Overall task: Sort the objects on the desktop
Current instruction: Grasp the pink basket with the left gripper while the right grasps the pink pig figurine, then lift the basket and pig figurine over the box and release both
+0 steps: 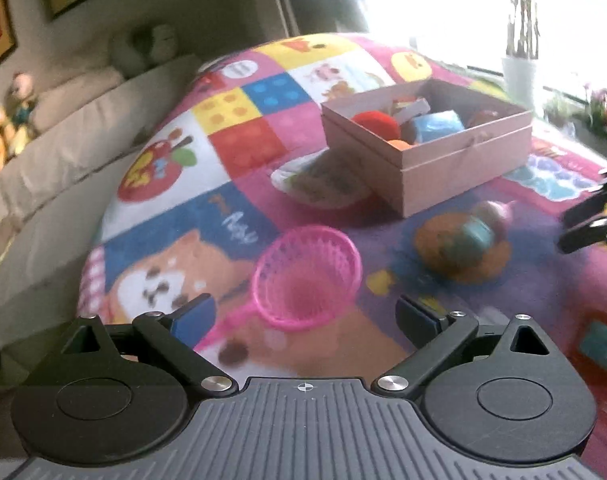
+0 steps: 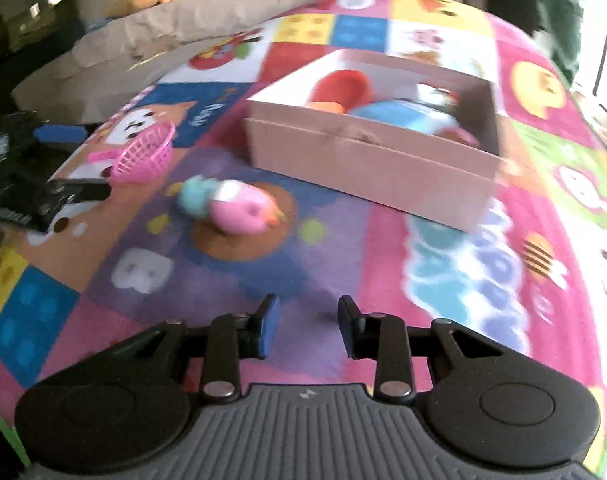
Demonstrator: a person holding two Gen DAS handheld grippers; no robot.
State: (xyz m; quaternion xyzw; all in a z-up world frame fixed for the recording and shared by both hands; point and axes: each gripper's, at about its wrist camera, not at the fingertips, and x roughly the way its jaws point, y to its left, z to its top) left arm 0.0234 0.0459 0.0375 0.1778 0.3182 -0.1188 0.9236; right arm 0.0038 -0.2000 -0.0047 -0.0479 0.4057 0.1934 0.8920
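A pink plastic basket (image 1: 307,276) with a handle lies on the colourful play mat, just ahead of my left gripper (image 1: 305,316), which is open wide and holds nothing. A blurred pink and blue toy (image 2: 239,208) rests on the mat ahead and left of my right gripper (image 2: 308,328). Its jaws stand a narrow gap apart with nothing between them. Behind the toy, a pink cardboard box (image 2: 367,160) holds a red, an orange and a blue item. The right wrist view also catches the basket (image 2: 145,156) at far left, and the left wrist view the toy (image 1: 475,228).
A white plate (image 1: 303,184) with food-like pieces leans at the box's (image 1: 455,168) left corner. A beige sofa (image 1: 63,152) runs along the mat's left side. A white plant pot (image 1: 519,76) stands by the bright window behind.
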